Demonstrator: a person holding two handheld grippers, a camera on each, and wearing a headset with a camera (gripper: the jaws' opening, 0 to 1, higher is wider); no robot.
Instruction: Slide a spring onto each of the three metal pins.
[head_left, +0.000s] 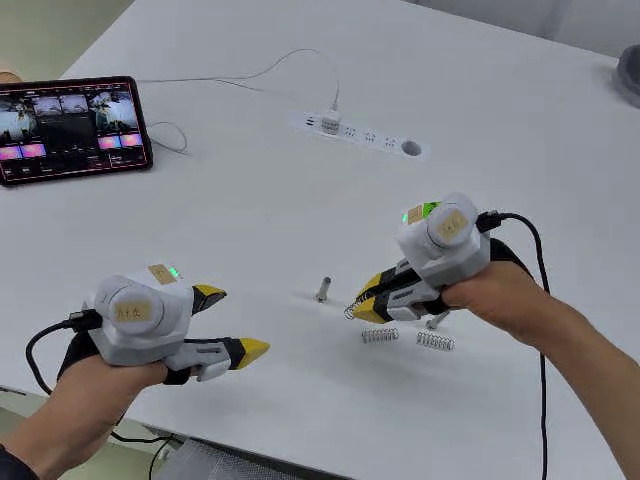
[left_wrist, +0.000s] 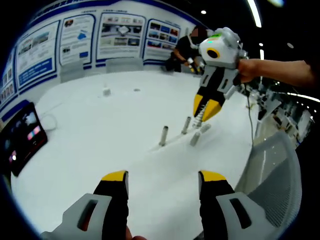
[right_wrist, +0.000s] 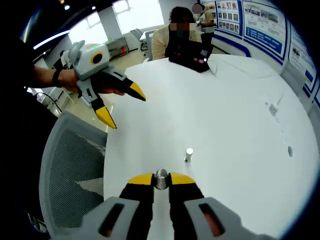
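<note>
- The white table (head_left: 300, 60) carries all the work. The left gripper view adds poster boards (left_wrist: 120, 32) on the wall behind it. The right gripper view adds a seated person (right_wrist: 180, 40) at its far edge.
- A grey mesh chair (right_wrist: 75, 160) stands against the table's near edge, and its back also shows in the left gripper view (left_wrist: 275, 165).
- A lit tablet (head_left: 75, 128) lies at the far left. A white power strip (head_left: 355, 135) with a cable plugged in lies well beyond the pins.
- The left gripper (head_left: 235, 320) hangs over the near edge with its jaws spread wide and nothing between them. In its own view (left_wrist: 164, 177) the gap faces the pins.
- The right gripper (head_left: 362, 306) points down and left, its jaws pinching a spring (head_left: 352, 310). Its own view shows that spring (right_wrist: 161, 179) end-on between the yellow tips.
- The left gripper view shows three metal pins standing upright on the table: one nearer (left_wrist: 163, 135) and two (left_wrist: 186, 125) (left_wrist: 195, 138) just under the right gripper.
- The head view shows one pin (head_left: 323, 289) clearly, left of the held spring and apart from it.
- In the right gripper view a pin (right_wrist: 188, 154) stands just beyond the jaws, slightly right of their line and not touching the spring.
- Two loose springs (head_left: 380, 335) (head_left: 435, 341) lie on their sides in the head view, side by side on the table just nearer than the right gripper.
</note>
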